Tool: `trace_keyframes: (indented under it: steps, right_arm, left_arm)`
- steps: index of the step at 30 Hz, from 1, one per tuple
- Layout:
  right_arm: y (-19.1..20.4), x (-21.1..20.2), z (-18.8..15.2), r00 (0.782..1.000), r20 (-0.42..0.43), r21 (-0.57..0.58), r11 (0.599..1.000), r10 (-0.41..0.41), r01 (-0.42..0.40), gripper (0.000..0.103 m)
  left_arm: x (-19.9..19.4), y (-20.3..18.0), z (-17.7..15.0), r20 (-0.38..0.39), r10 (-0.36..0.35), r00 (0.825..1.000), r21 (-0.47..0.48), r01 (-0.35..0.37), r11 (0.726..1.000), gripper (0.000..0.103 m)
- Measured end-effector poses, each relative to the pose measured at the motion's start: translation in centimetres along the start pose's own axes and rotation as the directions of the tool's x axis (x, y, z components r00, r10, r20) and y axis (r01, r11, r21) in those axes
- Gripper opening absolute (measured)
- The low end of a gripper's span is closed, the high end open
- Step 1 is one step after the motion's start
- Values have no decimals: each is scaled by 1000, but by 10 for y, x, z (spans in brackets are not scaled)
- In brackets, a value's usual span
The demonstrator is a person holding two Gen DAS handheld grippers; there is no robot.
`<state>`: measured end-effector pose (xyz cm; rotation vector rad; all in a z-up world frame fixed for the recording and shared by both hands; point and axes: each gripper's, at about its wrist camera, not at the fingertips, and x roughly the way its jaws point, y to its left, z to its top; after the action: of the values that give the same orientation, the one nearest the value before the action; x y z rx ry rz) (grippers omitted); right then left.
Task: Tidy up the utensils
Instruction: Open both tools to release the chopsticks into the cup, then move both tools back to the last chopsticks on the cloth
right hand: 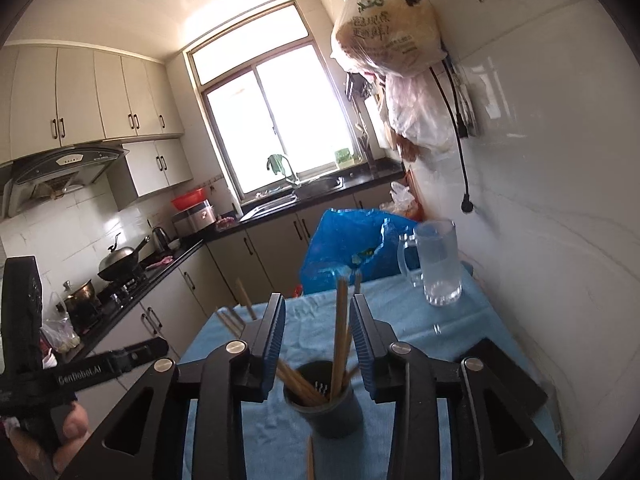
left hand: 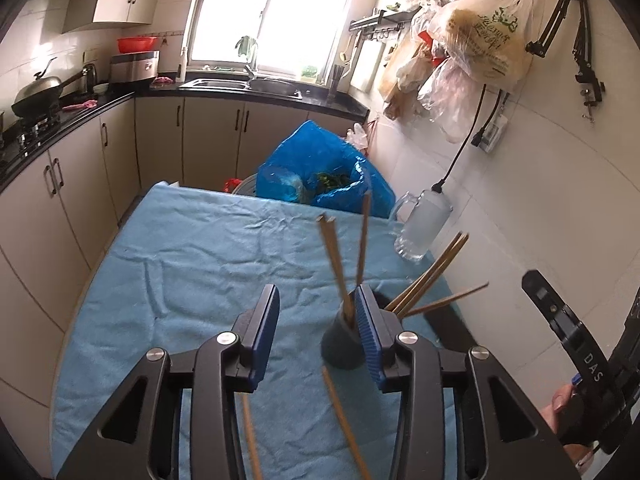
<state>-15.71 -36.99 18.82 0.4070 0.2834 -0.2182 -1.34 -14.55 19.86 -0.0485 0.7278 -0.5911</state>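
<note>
Now: my left gripper [left hand: 318, 336] and right gripper [right hand: 318, 340] jaws part open, gripping nothing. Dark holder [right hand: 323, 400] with chopsticks [right hand: 341, 332] near table's right edge; loose chopstick [left hand: 346, 424] on blue cloth [left hand: 180, 280]. Risk: pad clips leaning sticks, holder tips.

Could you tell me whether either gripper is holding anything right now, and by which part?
Nothing is held: the left gripper and right gripper are both open.

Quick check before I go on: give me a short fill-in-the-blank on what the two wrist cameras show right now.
1. The chopsticks stand in a dark ____.
2. The cloth on the table is ____.
3. The glass mug stands near the ____ bag.
4. Both grippers, left and right, are ____.

Missing words: cup; blue; blue; open
</note>
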Motion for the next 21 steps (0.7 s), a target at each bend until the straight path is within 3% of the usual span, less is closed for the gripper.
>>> trace_keyframes:
  steps: [8, 14, 17, 21]
  right_arm:
    - [-8, 16, -55, 986, -170, -1, 1000, -1, 1, 46]
    - [-14, 48, -107, 935, -355, 15, 1000, -10, 16, 46]
    - [-12, 59, -124, 913, -408, -12, 1000, -12, 8, 46]
    - [-4, 75, -137, 885, -466, -42, 999, -5, -16, 46]
  left_arm:
    - [14, 44, -58, -106, 76, 991, -46, -81, 996, 40]
    - [47, 78, -114, -255, 115, 960, -82, -140, 987, 40]
    - [57, 90, -134, -306, 112, 946, -107, -151, 983, 40]
    - [60, 94, -145, -322, 112, 940, -103, -152, 983, 40]
